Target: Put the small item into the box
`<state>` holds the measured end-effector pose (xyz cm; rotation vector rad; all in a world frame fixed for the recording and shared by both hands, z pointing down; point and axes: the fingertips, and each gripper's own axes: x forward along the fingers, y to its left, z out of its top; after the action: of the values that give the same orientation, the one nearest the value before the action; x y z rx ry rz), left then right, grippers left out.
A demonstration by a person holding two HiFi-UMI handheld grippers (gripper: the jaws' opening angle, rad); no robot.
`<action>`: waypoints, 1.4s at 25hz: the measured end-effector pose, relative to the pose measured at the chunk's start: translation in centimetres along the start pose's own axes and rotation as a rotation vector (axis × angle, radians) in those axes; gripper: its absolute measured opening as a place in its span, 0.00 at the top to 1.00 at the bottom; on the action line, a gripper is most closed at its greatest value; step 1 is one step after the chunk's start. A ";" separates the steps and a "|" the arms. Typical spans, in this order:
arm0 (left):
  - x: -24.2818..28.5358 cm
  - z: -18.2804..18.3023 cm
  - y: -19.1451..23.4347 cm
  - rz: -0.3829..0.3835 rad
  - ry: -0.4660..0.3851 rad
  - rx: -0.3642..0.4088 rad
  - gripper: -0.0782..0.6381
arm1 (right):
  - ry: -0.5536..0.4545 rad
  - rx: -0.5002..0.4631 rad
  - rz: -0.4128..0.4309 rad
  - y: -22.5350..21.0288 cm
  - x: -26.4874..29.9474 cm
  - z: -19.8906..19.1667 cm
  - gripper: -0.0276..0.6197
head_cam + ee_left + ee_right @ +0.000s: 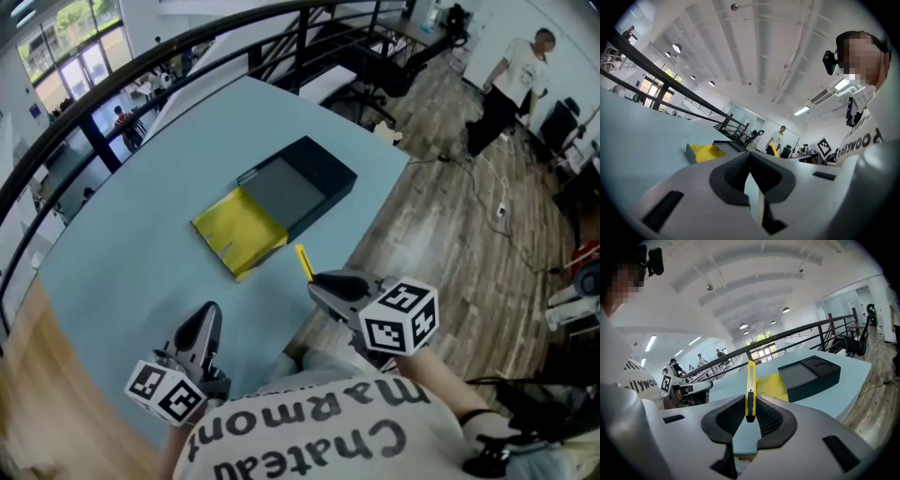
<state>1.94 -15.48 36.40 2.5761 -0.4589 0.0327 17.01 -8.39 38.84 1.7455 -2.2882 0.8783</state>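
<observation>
**Pale-blue table on a railed mezzanine: knife held just short of the open box**

Pale-blue table [122,253] fills the centre and left of the head view, with a black railing [187,42] curving along the top and a wooden floor [450,225] to the right. A shallow black rectangular box [305,183] sits on the table at centre frame. Its long axis runs from lower left to upper right, and a yellow flap [239,232] lies folded out at its lower-left end.

The right gripper [321,279], at lower centre, is clamped on a slim yellow plastic utility knife [304,262]. Its jaws are pressed to either side of the knife's lower end. The knife sticks out past the jaw tips and points up the frame, toward the near long side of the box. In the right gripper view the knife [750,390] stands upright from the pads, with the box [808,376] ahead and to the right of it, apart from the blade tip.

The box therefore lies above and slightly left of the loaded gripper, which looks the nearer of the two to the dark tray. The left gripper [208,317], at lower left, has its jaw tips together with nothing between them. It points up the frame toward the table short of the yellow flap.
</observation>
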 end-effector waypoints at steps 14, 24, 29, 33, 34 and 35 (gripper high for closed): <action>-2.0 -1.6 2.8 0.155 -0.035 -0.071 0.89 | 0.072 -0.038 0.070 -1.6 3.7 0.8 0.82; 0.3 -0.9 5.0 0.287 -0.106 -0.122 0.89 | 0.193 -0.104 0.215 -3.7 9.6 2.6 0.82; 0.7 -0.7 5.9 0.392 -0.165 -0.156 0.89 | 0.276 -0.158 0.293 -5.0 12.9 3.7 0.82; 0.7 -0.7 6.5 0.457 -0.190 -0.170 0.89 | 0.351 -0.170 0.289 -6.7 15.5 3.7 0.82; 0.5 -0.7 6.6 0.474 -0.196 -0.172 0.89 | 0.368 -0.174 0.290 -7.0 16.2 3.6 0.82; 0.4 -0.7 6.7 0.491 -0.203 -0.174 0.89 | 0.384 -0.177 0.293 -7.2 16.8 3.5 0.82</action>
<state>0.16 -20.66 40.34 2.2485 -1.1092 -0.0929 19.03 -25.45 45.98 1.0769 -2.3021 0.9273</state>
